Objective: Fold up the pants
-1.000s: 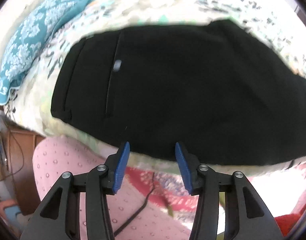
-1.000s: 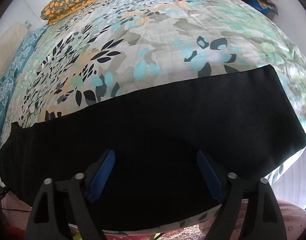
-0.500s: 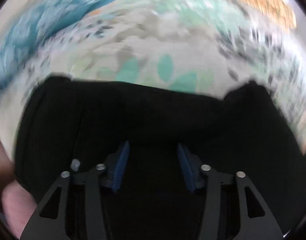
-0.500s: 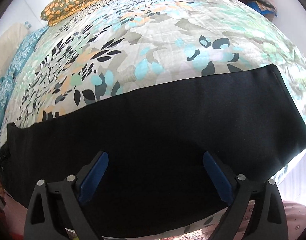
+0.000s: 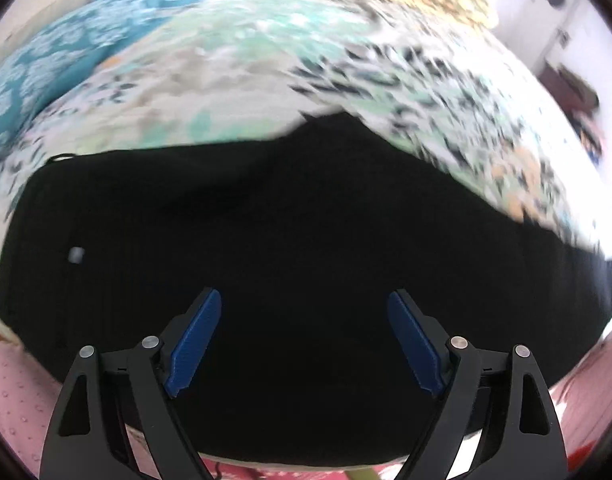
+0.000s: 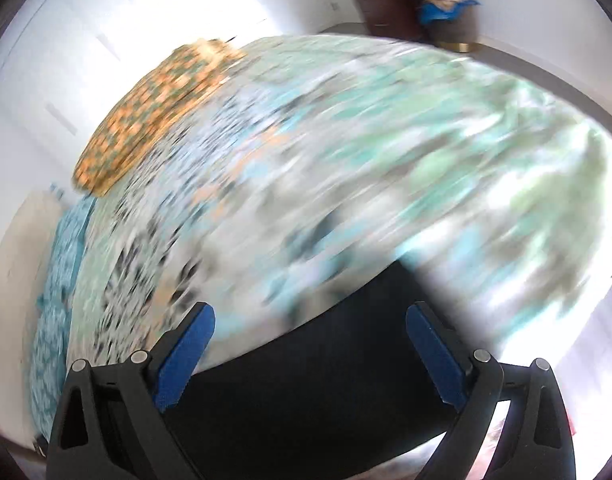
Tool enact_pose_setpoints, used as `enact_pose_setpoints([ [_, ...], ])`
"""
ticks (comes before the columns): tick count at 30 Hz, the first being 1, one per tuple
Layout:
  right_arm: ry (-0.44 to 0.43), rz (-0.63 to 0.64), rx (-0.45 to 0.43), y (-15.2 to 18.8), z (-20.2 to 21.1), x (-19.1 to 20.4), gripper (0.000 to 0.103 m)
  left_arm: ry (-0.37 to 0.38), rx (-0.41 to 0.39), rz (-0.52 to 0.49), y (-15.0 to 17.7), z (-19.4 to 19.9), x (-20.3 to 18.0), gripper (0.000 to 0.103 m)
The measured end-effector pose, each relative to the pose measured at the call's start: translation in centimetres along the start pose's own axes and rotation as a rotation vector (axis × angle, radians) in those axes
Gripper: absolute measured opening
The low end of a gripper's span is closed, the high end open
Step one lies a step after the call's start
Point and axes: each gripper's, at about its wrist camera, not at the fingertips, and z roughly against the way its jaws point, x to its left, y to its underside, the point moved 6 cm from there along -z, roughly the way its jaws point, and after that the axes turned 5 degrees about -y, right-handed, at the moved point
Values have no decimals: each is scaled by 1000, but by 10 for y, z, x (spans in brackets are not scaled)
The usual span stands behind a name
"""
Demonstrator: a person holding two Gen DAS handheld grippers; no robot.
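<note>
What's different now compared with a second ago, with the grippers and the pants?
The left gripper swung from the bed's edge in over the black pants, and its jaws are opening, nothing pinched. The right gripper tilted up: its blurred view now shows mostly the floral bedspread. The pants stay flat on the bed; both grippers empty as before.

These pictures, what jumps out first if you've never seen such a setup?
The black pants stand out first, spread flat along the near edge of a bed with a floral cover. Next come the blue pads of the two hand-held grippers: the left hand-held gripper, jaws opening above the pants with nothing clamped, and the right hand-held gripper, jaws wide and empty. An orange patterned pillow lies at the bed's far end.
</note>
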Motion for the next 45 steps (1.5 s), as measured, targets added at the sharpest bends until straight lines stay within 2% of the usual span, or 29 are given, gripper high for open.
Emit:
enact_pose_setpoints([
  [2,2,28,121,-9,-7,-29,95,-13,15,-25,5,-4,-8,87],
  [4,-3,64,224,-4,-16,-46,87,-15,14,-23,6,-4,-9,87],
  [7,-29,117,318,11,-31,-58,78,-11,5,5,3,-2,-2,87],
  [8,-34,128,327,14,-36,-60,76,-15,4,13,5,-3,-1,87],
  [10,-55,151,333,24,-43,-61,64,-25,10,27,5,-5,5,87],
  [11,-61,164,360,27,-49,-60,61,-35,16,35,6,-6,8,87],
  [14,-48,228,365,27,-56,-58,53,-49,21,52,7,-8,13,87],
  [18,-88,220,393,25,-63,-59,46,-65,19,48,7,-8,13,87],
  [21,-62,245,422,27,-67,-59,35,-82,20,26,8,-11,9,87],
  [23,-48,239,432,27,-67,-60,28,-89,20,14,8,-12,7,87],
  [24,-63,221,437,27,-65,-58,20,-91,20,10,8,-12,7,87],
  [25,-75,204,437,27,-63,-57,17,-90,19,9,8,-12,7,87],
  [27,-104,152,423,27,-57,-53,15,-82,18,16,7,-12,8,87],
  [29,-180,97,391,27,-45,-43,15,-69,15,31,7,-11,10,87],
  [35,-517,62,348,54,-7,48,14,-34,5,67,5,-10,14,87],
  [38,-679,27,360,85,-5,112,14,-5,-4,94,2,-9,17,87],
  [40,-802,-22,385,115,-15,162,14,9,-8,105,2,-8,19,87],
  [42,-882,-53,428,145,-30,207,14,19,-16,115,3,-6,22,87],
  [45,-955,-56,528,203,-64,284,14,30,-27,134,5,-2,31,87],
])
